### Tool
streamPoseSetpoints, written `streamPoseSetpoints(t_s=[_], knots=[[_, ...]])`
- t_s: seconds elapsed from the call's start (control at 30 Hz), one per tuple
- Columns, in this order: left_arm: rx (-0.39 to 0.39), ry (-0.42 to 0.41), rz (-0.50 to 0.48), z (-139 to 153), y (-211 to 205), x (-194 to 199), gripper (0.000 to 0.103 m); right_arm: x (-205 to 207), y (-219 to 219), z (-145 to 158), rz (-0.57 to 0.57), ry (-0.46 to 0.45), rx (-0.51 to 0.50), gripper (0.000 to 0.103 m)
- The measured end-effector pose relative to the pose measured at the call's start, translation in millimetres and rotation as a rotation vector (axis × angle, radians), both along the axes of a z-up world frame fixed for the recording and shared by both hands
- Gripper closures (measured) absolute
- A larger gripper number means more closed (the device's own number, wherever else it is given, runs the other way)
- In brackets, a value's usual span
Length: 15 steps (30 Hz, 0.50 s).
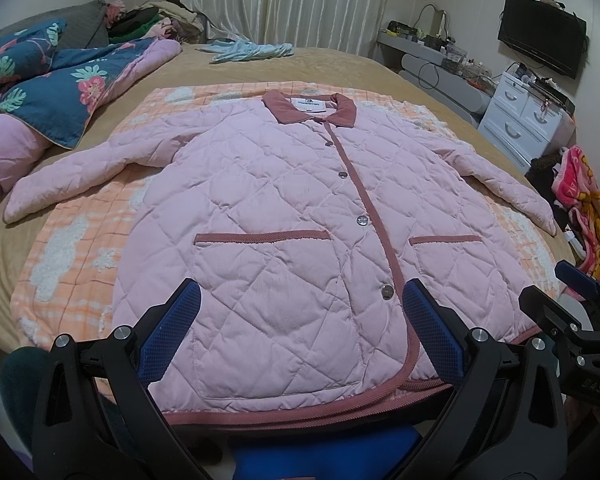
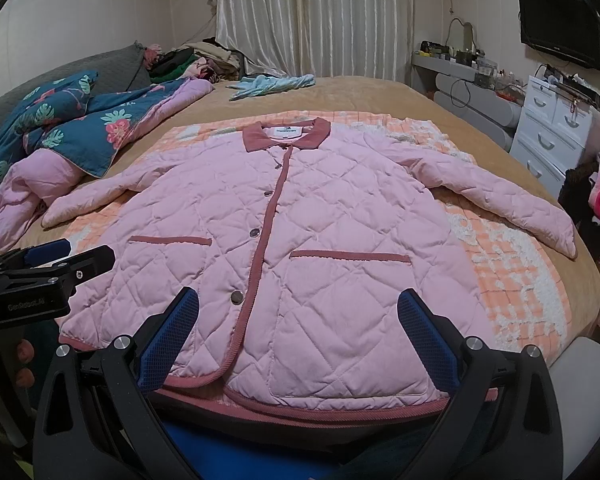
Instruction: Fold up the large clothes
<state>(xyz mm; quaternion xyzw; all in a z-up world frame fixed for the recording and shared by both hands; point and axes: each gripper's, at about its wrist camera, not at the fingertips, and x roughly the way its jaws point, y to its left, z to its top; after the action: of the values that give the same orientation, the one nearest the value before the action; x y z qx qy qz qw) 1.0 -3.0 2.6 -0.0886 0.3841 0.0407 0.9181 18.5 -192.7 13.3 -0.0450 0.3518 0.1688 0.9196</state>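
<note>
Left wrist | quilted pink jacket (image 1: 284, 216) flat, sleeves spread | left gripper (image 1: 300, 332), right gripper (image 2: 298, 334) jaws spread, empty

A bedroom lay under dim indoor light, its pale walls (image 2: 80, 12) bare. White pleated curtains (image 1: 288, 0) covered the far window. A wide bed (image 2: 364, 96) with a tan cover filled the room, a floral quilt (image 1: 40, 80) bunched at its left side. At right stood a white dresser (image 1: 520, 120) beside a cluttered grey shelf (image 2: 452, 66), below a dark wall-mounted television (image 1: 542, 34).
</note>
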Motion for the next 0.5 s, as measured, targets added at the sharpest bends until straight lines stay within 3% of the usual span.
streamPoseSetpoints(t_s=[0.5], knots=[[-0.005, 0.024, -0.009, -8.1, 2.4, 6.5, 0.008, 10.3, -0.9, -11.2, -0.006, 0.033, -0.003, 0.004]])
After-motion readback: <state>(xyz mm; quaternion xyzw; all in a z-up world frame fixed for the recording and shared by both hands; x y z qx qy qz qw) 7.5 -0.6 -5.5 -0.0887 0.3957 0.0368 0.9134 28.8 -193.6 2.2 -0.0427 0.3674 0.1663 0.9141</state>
